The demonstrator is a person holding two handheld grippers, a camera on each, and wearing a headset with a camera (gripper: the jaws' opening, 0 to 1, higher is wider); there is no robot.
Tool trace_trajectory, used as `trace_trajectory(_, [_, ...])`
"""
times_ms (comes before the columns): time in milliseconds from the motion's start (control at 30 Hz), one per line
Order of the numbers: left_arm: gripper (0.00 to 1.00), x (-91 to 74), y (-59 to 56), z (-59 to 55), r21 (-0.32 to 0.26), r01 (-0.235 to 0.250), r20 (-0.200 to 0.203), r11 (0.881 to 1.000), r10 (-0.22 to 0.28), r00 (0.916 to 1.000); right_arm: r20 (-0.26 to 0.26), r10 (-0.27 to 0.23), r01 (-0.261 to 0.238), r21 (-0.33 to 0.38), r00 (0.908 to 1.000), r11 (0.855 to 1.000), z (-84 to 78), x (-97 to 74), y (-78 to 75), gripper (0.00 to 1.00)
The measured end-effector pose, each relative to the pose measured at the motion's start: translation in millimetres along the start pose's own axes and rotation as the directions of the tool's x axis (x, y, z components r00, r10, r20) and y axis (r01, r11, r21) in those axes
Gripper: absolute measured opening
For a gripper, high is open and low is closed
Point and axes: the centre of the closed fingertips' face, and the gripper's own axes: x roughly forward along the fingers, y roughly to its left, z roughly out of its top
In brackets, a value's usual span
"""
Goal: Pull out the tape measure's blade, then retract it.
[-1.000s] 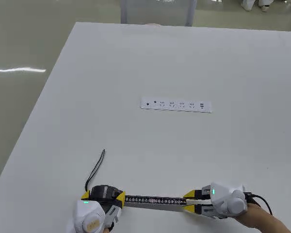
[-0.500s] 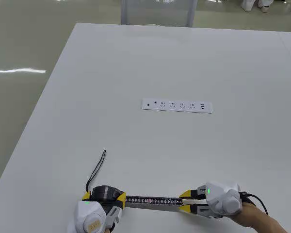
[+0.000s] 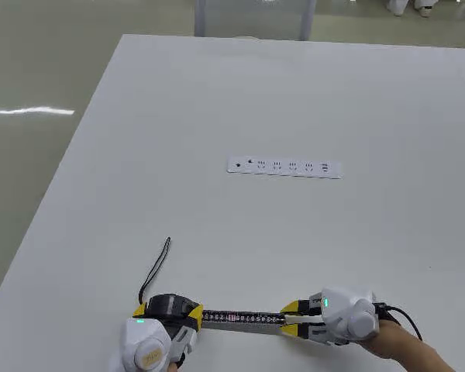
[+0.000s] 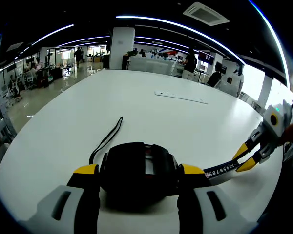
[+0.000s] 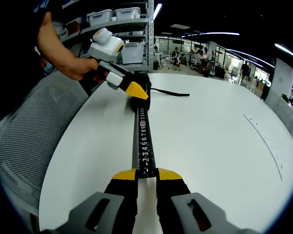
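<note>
A: Item 1, head view. What's logged?
B: One black tape measure case [image 3: 169, 304], near edge of white table [image 3: 294, 93], clamped across its sides by left gripper [image 3: 167, 313]. Its blade [image 3: 240, 318] runs out to the right, lying low along the tabletop. At far end, right gripper [image 3: 288, 318] is pinched on it. A thin strap [image 3: 155, 271] trails from the case toward table centre. White power strip [image 3: 285, 167] sits well apart, mid-table.

A: Item 2, left gripper view?
B: Both yellow-tipped jaws press on the case [image 4: 136, 163], one per side. Firm hold, no gap seen. The blade [image 4: 219, 171] exits right, numbers showing, to the right gripper [image 4: 241, 158].

A: Item 3, right gripper view?
B: Jaws clenched on the blade's end; hook hidden between them. The blade [image 5: 144, 136] looks straight, no twist or kink, reaching the case at the far end. A hand [image 5: 78, 66] holds the left gripper there.

A: Step in hand?
B: Blade is partly out. Pull or return — can't tell from this. Either way, my read: move the right gripper along the blade's own line, low over the table, so it doesn't buckle. Case clamp steady, no roll. On return, walk the end back to the case mouth rather than let go — a freed blade prob. whips, and the hook slaps the case.
</note>
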Motion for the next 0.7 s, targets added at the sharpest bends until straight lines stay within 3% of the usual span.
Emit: trace_trajectory(700, [0.61, -0.5, -0.7, 0.5, 0.002, 0.001, -0.001, 1.0, -0.001, 1.0, 0.015, 0.01, -0.01, 0.002, 0.9998, 1.0, 8.2, 13.1, 0.5, 0.12])
